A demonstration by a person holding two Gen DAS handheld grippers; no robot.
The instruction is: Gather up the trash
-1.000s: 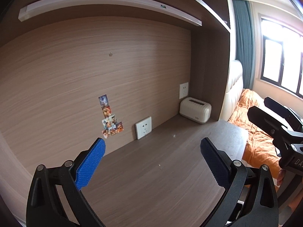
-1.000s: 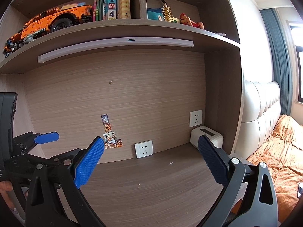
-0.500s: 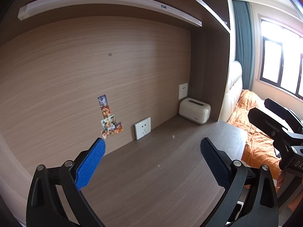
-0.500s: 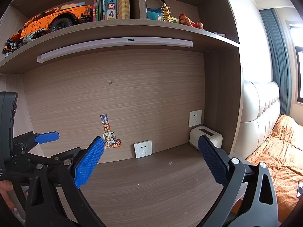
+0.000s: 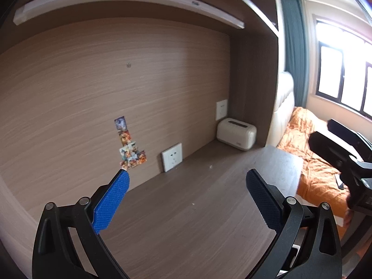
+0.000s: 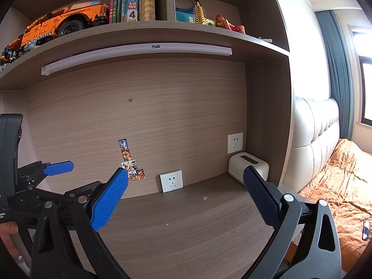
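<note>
My left gripper (image 5: 186, 200) is open and empty above a dark wooden desk (image 5: 186, 227). My right gripper (image 6: 183, 200) is open and empty too, above the same desk (image 6: 186, 230). A few tiny white crumbs lie on the desk, one shows in the left wrist view (image 5: 210, 167) and one in the right wrist view (image 6: 205, 198). No larger piece of trash shows. The right gripper's black body shows at the right edge of the left wrist view (image 5: 344, 160). The left gripper shows at the left edge of the right wrist view (image 6: 34, 181).
A cream box (image 5: 236, 134) stands in the desk's back right corner, also in the right wrist view (image 6: 248, 165). Wall sockets (image 6: 171, 181) and stickers (image 6: 130, 162) are on the back panel. A shelf (image 6: 139, 34) with books and an orange toy truck (image 6: 62, 25) hangs above. A bed (image 6: 344, 186) lies right.
Almost nothing has moved. Both views have drifted very slightly, and both grippers stay open and empty.
</note>
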